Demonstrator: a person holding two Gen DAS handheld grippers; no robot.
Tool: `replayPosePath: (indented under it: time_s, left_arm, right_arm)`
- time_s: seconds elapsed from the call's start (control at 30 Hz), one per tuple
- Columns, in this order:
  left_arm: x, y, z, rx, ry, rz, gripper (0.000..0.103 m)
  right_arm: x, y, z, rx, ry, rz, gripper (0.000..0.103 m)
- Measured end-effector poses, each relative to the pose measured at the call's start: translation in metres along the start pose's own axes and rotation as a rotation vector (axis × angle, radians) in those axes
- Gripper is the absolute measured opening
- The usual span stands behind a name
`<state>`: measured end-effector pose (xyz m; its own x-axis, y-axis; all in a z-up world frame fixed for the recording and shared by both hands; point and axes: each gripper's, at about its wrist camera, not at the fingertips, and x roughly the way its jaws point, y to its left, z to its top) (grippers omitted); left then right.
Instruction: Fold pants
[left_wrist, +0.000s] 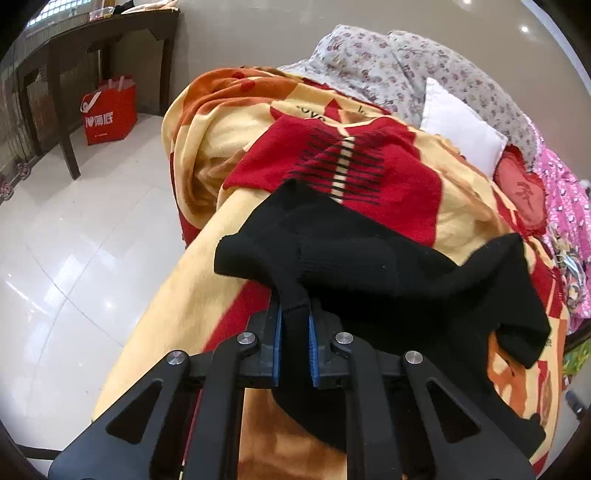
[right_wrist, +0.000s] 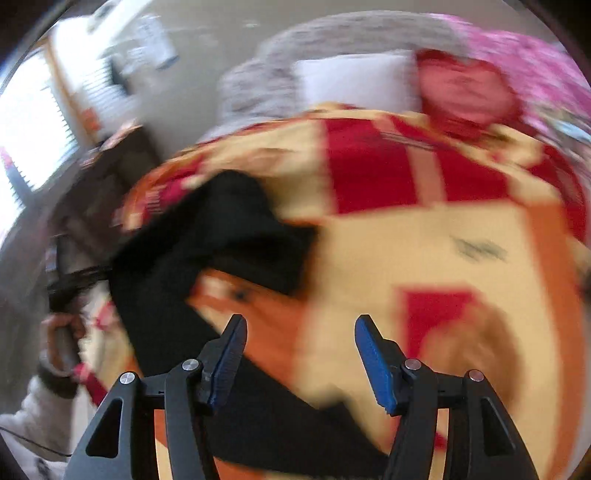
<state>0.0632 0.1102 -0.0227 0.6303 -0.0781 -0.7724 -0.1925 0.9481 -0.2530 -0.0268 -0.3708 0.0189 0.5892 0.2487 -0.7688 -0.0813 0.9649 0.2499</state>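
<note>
Left tongs (left_wrist: 294, 328) clamped tight on a fold of the black pants (left_wrist: 369, 258), right tongs (right_wrist: 301, 354) gaping wide with nothing between them, hovering over the blanket. Pants rumpled across the yellow-and-red blanket (left_wrist: 461, 218) on the bed. Farther back, white pillow (left_wrist: 461, 125) and red bag (left_wrist: 109, 112) on the floor.

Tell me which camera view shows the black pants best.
The left wrist view: the black pants are sharp there, spread on the blanket, a fold pinched in the left gripper. The right wrist view shows them blurred at left, beside the open right gripper.
</note>
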Motion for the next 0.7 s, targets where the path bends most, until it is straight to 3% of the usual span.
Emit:
replayPosePath:
  time_s: [0.07, 0.2, 0.3, 0.4, 0.5, 0.53, 0.63, 0.7]
  left_arm:
    - [-0.008, 0.001, -0.006, -0.019, 0.001, -0.018, 0.010]
    - [-0.027, 0.001, -0.017, -0.037, -0.006, -0.046, 0.010]
    - [-0.043, 0.005, -0.026, -0.059, -0.011, -0.065, 0.010]
    - [-0.052, 0.011, -0.035, -0.072, -0.011, -0.068, 0.010]
    - [-0.051, 0.014, -0.044, -0.087, 0.002, -0.060, 0.010]
    - [-0.051, 0.015, -0.047, -0.098, 0.008, -0.065, 0.010]
    - [-0.055, 0.018, -0.052, -0.117, 0.008, -0.077, 0.010]
    - [-0.058, 0.018, -0.053, -0.120, -0.001, -0.075, 0.010]
  right_arm:
    - [-0.013, -0.031, -0.021, 0.082, 0.007, -0.057, 0.063]
    - [-0.010, -0.064, -0.048, 0.198, 0.066, -0.041, 0.064]
    - [-0.005, -0.055, -0.057, 0.130, 0.083, 0.014, 0.064]
    - [-0.004, -0.042, -0.065, 0.044, 0.112, 0.122, 0.065]
    - [0.007, -0.039, -0.070, -0.051, 0.134, 0.090, 0.064]
    - [0.013, -0.040, -0.072, -0.046, 0.148, 0.108, 0.055]
    - [0.013, -0.042, -0.073, -0.058, 0.102, 0.121, 0.016]
    - [0.009, -0.042, -0.061, -0.067, 0.081, 0.126, 0.011]
